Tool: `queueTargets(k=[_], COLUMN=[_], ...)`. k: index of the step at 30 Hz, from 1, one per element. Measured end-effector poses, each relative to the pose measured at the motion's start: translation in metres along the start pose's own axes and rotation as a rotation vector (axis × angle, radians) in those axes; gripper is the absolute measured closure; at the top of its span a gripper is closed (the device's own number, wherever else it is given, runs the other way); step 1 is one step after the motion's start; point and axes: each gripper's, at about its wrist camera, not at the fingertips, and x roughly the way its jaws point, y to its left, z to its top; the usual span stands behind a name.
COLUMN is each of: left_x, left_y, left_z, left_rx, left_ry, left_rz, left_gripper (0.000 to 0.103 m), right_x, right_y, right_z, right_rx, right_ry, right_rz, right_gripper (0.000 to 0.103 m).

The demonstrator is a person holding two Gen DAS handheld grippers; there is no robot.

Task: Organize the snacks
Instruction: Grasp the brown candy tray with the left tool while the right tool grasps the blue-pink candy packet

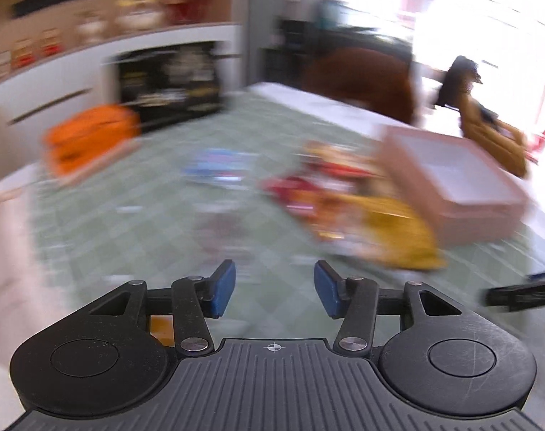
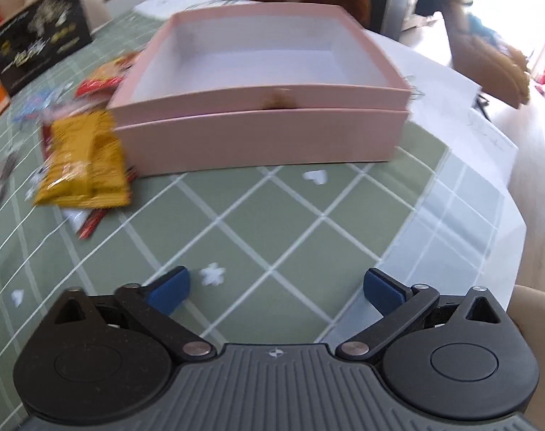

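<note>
The snack packets (image 2: pixel 83 158) lie in a loose heap on the green checked cloth (image 2: pixel 272 215), touching the left wall of the open pink box (image 2: pixel 261 133). In front of the box the cloth is free. The right gripper (image 2: pixel 276 287) is wide and empty; the left gripper (image 1: pixel 275 289) is narrower, empty too. Only the blurred left view shows the orange box (image 1: pixel 89 140); the black carton (image 2: pixel 38 36) stands behind.
</note>
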Motion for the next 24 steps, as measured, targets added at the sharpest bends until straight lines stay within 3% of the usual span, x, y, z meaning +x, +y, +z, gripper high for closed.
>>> queueTargets(k=[3, 5, 8, 12, 16, 18, 22, 24], left_x=[0.002, 0.007, 0.019, 0.025, 0.029, 0.03, 0.036, 0.036], left_y=[0.042, 0.06, 0.068, 0.067, 0.077, 0.077, 0.073, 0.07], left_z=[0.001, -0.001, -0.004, -0.019, -0.028, -0.029, -0.029, -0.029], left_rx=[-0.04, -0.078, -0.097, -0.096, -0.127, -0.118, -0.092, -0.088], left_ry=[0.021, 0.042, 0.077, 0.109, 0.109, 0.107, 0.11, 0.106], left_rz=[0.092, 0.077, 0.024, 0.052, 0.052, 0.042, 0.021, 0.016], left_gripper=[0.049, 0.049, 0.049, 0.048, 0.043, 0.043, 0.044, 0.044], right_x=[-0.029, -0.043, -0.035, 0.007, 0.053, 0.075, 0.116, 0.123], right_y=[0.035, 0.061, 0.103, 0.172, 0.255, 0.288, 0.326, 0.326], right_z=[0.019, 0.042, 0.092, 0.152, 0.192, 0.2, 0.217, 0.215], right_rx=[-0.064, -0.08, -0.06, -0.054, -0.149, -0.177, -0.183, -0.183], right_ry=[-0.109, -0.153, -0.106, 0.021, 0.054, 0.06, 0.12, 0.14], right_rz=[0.043, 0.122, 0.233, 0.326, 0.307, 0.251, 0.176, 0.189], right_gripper=[0.018, 0.018, 0.016, 0.016, 0.016, 0.016, 0.016, 0.017])
